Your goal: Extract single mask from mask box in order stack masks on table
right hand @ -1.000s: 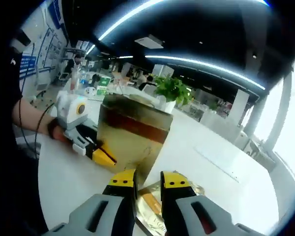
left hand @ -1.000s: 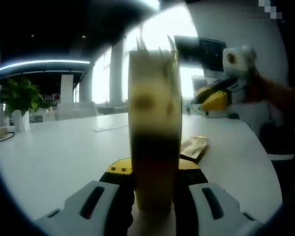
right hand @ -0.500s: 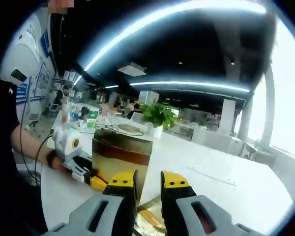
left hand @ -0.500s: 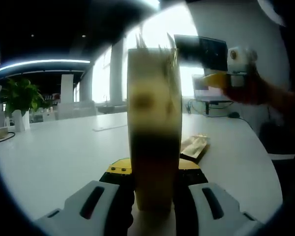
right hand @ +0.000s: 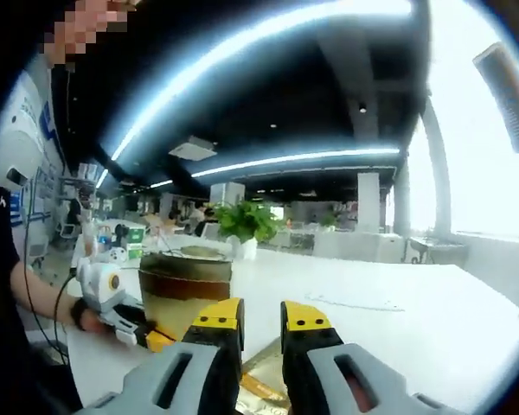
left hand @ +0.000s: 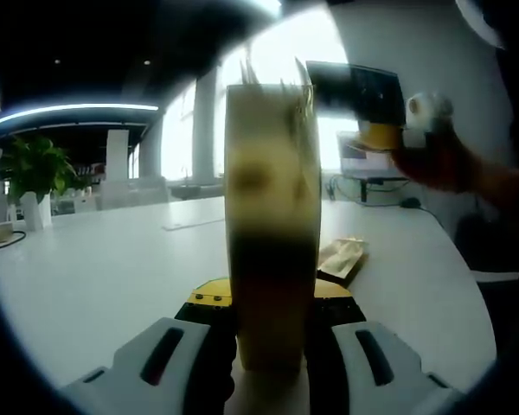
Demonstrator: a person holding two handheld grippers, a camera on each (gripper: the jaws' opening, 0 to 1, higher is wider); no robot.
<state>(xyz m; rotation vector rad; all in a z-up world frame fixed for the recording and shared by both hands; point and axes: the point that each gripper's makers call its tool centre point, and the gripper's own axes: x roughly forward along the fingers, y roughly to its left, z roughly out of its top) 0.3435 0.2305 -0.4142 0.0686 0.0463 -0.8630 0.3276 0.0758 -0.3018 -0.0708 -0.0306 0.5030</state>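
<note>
1. In the left gripper view, my left gripper is clamped on one mask box; the box stands upright between the two jaws, its narrow side facing the camera, with thin edges poking out of its top.
2. The box rests on one white table. I count one gold-and-dark packet lying flat on the table just right of the box.
3. The right gripper comes into the left gripper view from the upper right, raised above the table and held in a person's hand. From this angle I cannot tell its jaw gap.
4. In the right gripper view, my right gripper has its two yellow-tipped jaws close together with a narrow gap, and nothing sits between them.
5. The same view shows the mask box to the left on the table, with the left gripper at its side.
6. One potted plant stands behind the box, and I see it again at the far left of the left gripper view.
7. One dark monitor sits at the back of the table.
</note>
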